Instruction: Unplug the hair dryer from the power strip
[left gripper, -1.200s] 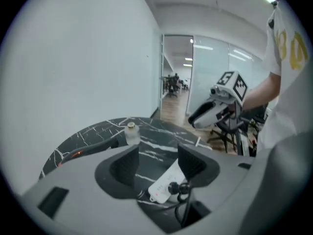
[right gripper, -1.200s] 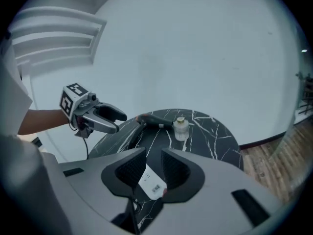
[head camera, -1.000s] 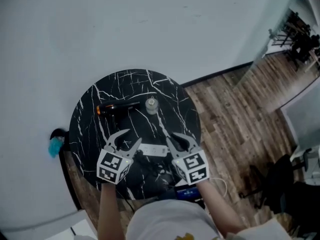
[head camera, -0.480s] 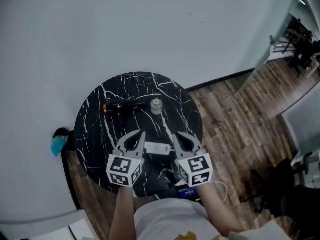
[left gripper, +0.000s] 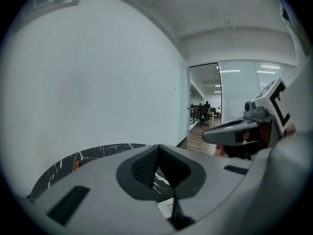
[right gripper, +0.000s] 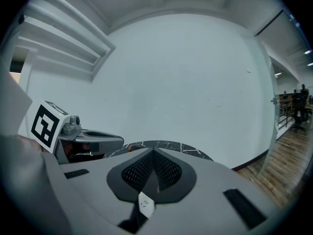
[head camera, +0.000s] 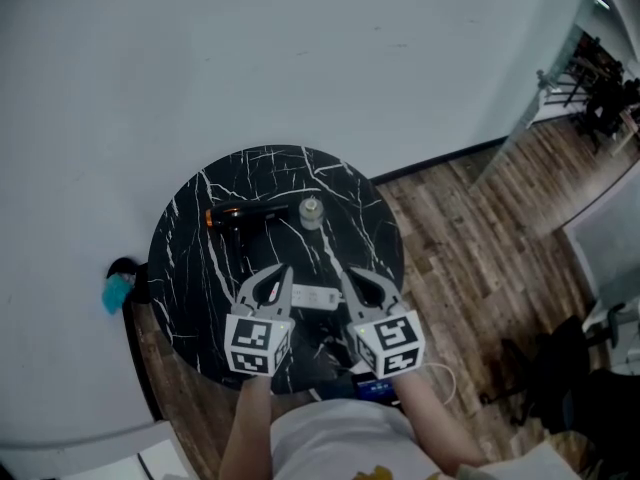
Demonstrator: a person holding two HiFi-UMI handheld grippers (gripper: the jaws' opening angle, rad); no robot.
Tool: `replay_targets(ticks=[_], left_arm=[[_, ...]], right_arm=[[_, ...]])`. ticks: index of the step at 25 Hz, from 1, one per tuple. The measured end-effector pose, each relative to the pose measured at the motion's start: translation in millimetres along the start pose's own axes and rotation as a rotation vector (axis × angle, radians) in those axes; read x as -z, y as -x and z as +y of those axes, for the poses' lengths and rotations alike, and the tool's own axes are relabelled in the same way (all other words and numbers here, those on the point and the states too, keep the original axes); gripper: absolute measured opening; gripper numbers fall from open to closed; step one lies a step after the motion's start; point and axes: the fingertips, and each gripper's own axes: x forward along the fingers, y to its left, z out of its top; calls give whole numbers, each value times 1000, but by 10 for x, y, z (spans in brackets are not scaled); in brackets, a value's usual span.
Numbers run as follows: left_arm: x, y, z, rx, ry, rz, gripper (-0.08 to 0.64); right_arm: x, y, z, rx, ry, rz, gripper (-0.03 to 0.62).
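Your round black table [head camera: 185,258], veined white like marble.
You have three things lying on its top. A dryer [head camera: 240,214], black with an orange end, lies on its side toward the far left. A small pale round object [head camera: 311,211] sits just right of it. A white strip [head camera: 315,295] lies nearer your edge, apart from both.

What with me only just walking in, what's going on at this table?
A person holds a gripper in each hand over the near side of a round black table. The left gripper and right gripper are both shut and empty, flanking a white power strip. The hair dryer lies untouched farther back.
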Motion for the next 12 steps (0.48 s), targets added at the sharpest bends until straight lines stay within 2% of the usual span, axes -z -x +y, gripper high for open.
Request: replay_targets(ticks=[4,12], left_arm=[[29,13,3,5,35,-5,0],[13,55,83,-23,23,-28,0]], right_arm=[[12,-23,0,-5,7,-13,-2],[32,-57,50,-12,6,-1,-2]])
